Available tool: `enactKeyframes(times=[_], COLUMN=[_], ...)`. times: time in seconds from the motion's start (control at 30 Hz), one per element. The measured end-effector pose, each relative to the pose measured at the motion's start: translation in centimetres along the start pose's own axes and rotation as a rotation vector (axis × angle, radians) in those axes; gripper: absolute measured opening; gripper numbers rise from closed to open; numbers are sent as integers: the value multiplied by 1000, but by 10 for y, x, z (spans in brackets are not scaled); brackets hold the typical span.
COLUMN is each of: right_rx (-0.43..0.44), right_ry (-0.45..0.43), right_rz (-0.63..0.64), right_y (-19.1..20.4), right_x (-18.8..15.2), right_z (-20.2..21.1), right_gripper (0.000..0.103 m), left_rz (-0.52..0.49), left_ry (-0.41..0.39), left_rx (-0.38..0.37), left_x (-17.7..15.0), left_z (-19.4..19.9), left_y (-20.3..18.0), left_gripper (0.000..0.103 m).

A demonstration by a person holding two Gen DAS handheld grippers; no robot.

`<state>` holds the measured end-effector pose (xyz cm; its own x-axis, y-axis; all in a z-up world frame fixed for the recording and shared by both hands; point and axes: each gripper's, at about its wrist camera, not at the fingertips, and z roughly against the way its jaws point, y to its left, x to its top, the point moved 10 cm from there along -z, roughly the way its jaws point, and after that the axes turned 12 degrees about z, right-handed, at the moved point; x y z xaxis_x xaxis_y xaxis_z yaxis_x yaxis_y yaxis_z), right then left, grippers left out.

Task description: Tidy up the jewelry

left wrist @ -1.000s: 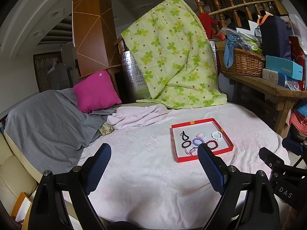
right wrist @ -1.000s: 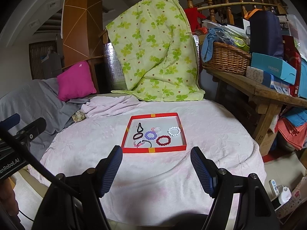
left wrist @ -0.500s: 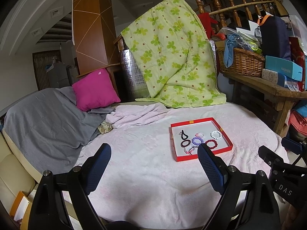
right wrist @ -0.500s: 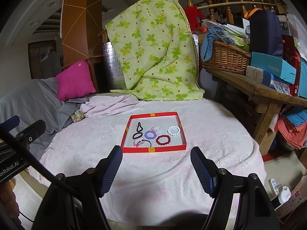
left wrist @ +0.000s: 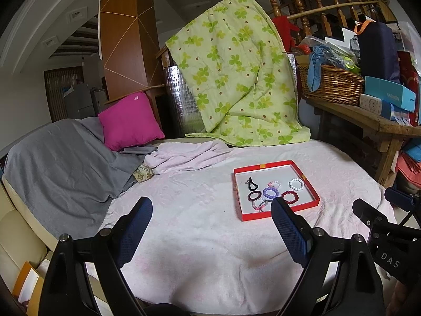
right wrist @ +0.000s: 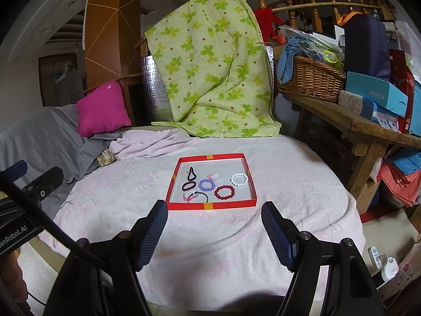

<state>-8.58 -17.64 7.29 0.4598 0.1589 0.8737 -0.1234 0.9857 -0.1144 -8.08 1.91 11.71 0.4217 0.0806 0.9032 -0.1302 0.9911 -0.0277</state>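
Sitting on a fuzzy pale pink blanket (right wrist: 289, 173), the red tray (right wrist: 210, 206) is a shallow square with a white floor, thin card walls and small orange tabs at mid-wall. Taking the tray as landmark and going left to right inside it: a black teardrop loop (right wrist: 191, 173) and a dark oval band (right wrist: 189, 186) lie by the left wall, with a tangle of pink and dark rings (right wrist: 194, 196) toward the near wall; a purple bead bracelet (right wrist: 207, 184) sits at centre, touching a small pink-and-white bead ring (right wrist: 214, 176) behind it; a dark red bead bracelet (right wrist: 224, 192) lies nearer the front wall, and a white bead bracelet (right wrist: 239, 179) is close to the right wall.

Left of the tray the blanket runs bare to a grey cloth (left wrist: 60, 163) and a magenta cushion (left wrist: 129, 125); behind it hangs a quilted green clover-print quilt (right wrist: 210, 63); right of it stands a rough wooden bench (right wrist: 368, 129) with a wicker basket (right wrist: 310, 81).

Short of the tray's near wall, the left gripper (left wrist: 211, 223) and right gripper (right wrist: 214, 223) both hover with ribbed blue pads spread wide and nothing between them, over open blanket.

Readable writing: "DAS" on the right gripper's body in the left view, "enRobot.AI" on the left one's in the right view, and "FASHION" on a teal box (right wrist: 376, 96).
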Motion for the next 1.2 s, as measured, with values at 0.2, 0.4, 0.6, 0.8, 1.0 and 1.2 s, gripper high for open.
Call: enactKeyframes(times=[0.2,0.4,0.6,0.8,1.0,1.2], right_rx=[-1,1,1,-1,0,-6], right_ry=[-5,2,3,6,11,12], right_rz=[-3,-5,-4,-4,-2,2], right_y=[-1,1,1,1,0,-1], right_x=[4,4,5,5,5,6], right_z=[0,-1,-2,-3,-7,-11], right_gripper=[77,77,77,77,77,77], left_rz=[3,6,-2,-1,7,7], left_ry=[-1,4,6,7,16,21], left_rx=[-3,1,-7,-7,-6,-6], left_x=[1,1,0,0,-2,-2], left_z=[-1,0,-2,-2,-6,-11], left_y=[-1,-2,-4,-3,-2,0], left_gripper=[92,92,92,92,92,92])
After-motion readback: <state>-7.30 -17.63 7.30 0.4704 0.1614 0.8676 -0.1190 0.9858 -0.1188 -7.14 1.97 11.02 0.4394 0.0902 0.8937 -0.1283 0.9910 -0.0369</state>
